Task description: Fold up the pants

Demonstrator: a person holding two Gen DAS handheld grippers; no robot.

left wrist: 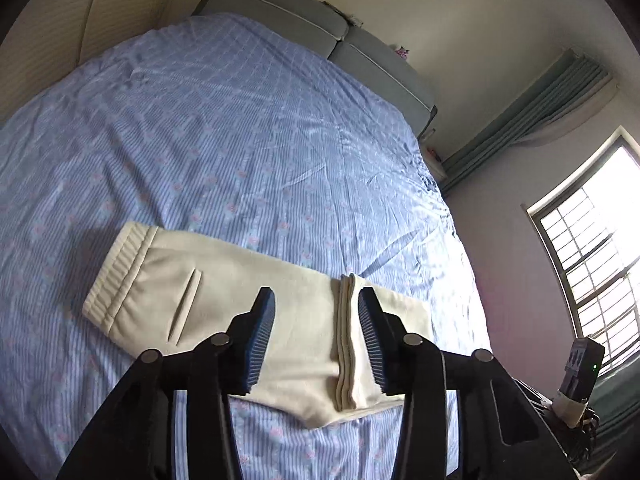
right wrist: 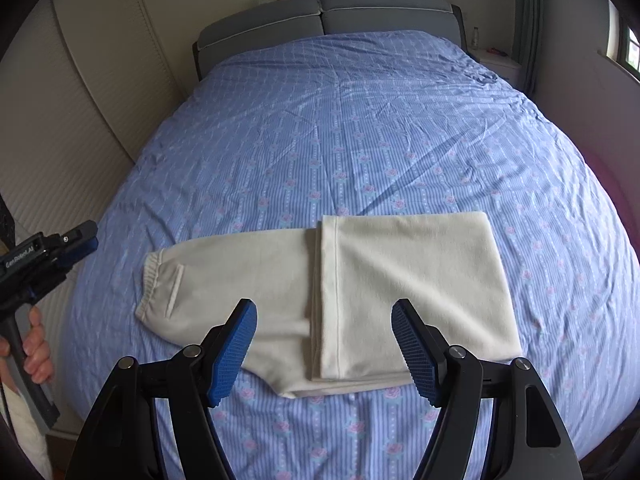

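Observation:
Cream pants point(left wrist: 224, 280) lie folded on the blue bed sheet point(left wrist: 240, 140), waistband to the left and the leg end doubled over the right half point(right wrist: 400, 264). In the left wrist view my left gripper point(left wrist: 316, 292) hovers above the fold edge with its blue pads apart and nothing between them. My right gripper point(right wrist: 324, 304) hangs open over the near edge of the pants, above the cloth and holding nothing. At the left edge of the right wrist view, a hand point(right wrist: 38, 344) carries the left gripper point(right wrist: 86, 236) beside the bed.
The sheet point(right wrist: 360, 140) covers the whole bed up to a grey padded headboard point(right wrist: 320, 12). A pale panelled wall point(right wrist: 80, 100) runs along the left side. A bright window point(left wrist: 592, 260) and green curtain point(left wrist: 540, 108) stand to the right, with a small bedside shelf point(right wrist: 496, 60).

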